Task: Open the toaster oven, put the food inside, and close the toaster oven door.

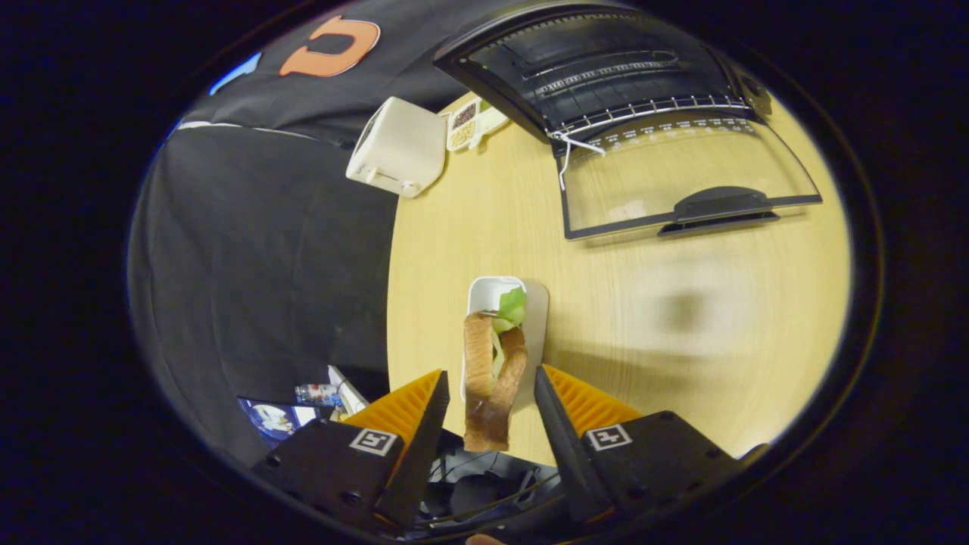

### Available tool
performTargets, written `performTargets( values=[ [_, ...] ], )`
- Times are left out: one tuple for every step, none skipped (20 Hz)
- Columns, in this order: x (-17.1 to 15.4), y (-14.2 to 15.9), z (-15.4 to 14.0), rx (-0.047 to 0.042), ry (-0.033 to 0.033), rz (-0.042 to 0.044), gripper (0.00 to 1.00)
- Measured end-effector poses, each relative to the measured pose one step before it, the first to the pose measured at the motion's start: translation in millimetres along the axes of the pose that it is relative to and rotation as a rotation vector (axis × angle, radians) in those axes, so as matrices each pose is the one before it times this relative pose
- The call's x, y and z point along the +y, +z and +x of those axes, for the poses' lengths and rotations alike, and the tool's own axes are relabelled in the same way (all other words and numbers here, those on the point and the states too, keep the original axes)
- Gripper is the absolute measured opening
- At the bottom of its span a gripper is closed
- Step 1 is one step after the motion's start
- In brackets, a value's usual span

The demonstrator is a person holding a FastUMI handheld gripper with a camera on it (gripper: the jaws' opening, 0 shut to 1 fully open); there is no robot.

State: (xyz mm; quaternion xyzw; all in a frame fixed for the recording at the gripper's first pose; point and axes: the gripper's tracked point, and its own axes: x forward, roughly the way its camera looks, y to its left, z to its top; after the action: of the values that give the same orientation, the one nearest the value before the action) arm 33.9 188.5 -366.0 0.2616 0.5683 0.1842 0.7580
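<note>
Claw (pixel 490 393) spread wide around sandwich (pixel 492 378), above tray (pixel 539 318).

We are seeing a brown sandwich (pixel 490 378) with green lettuce (pixel 512 306) on a white tray (pixel 484 291), a pale wood-grain table (pixel 681 318), a black toaster oven (pixel 606 68), and a cream toaster (pixel 399 147).

gripper (pixel 490 382) camera, high, looking down on table (pixel 681 303)
</note>
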Motion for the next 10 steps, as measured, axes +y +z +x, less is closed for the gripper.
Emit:
performTargets(
  values=[
    [0.06,-0.45,4.16,0.0109,0.00351,0.014,0.64],
    [-0.7,-0.71,-1.43,0.00544,0.0005,0.01952,0.56],
    [-0.1,3.45,-0.6,-0.00571,0.00161,0.02118,0.49],
    [-2.26,-1.65,2.1,0.00159,-0.00616,0.00128,0.47],
    [0.24,-0.1,-1.65,0.00169,-0.00203,-0.00946,0.4],
    [1.55,1.83,-4.89,-0.00576,0.00296,0.00109,0.38],
    [2.58,1.42,-3.08,-0.00695,0.00921,0.00369,0.36],
    [2.17,-0.67,-5.04,-0.00682,0.0115,-0.00043,0.35],
    [4.33,0.59,-7.56,-0.00847,0.01233,0.00093,0.34],
    [7.35,-1.15,-11.3,-0.00495,0.01644,-0.00206,0.33]
  ],
)
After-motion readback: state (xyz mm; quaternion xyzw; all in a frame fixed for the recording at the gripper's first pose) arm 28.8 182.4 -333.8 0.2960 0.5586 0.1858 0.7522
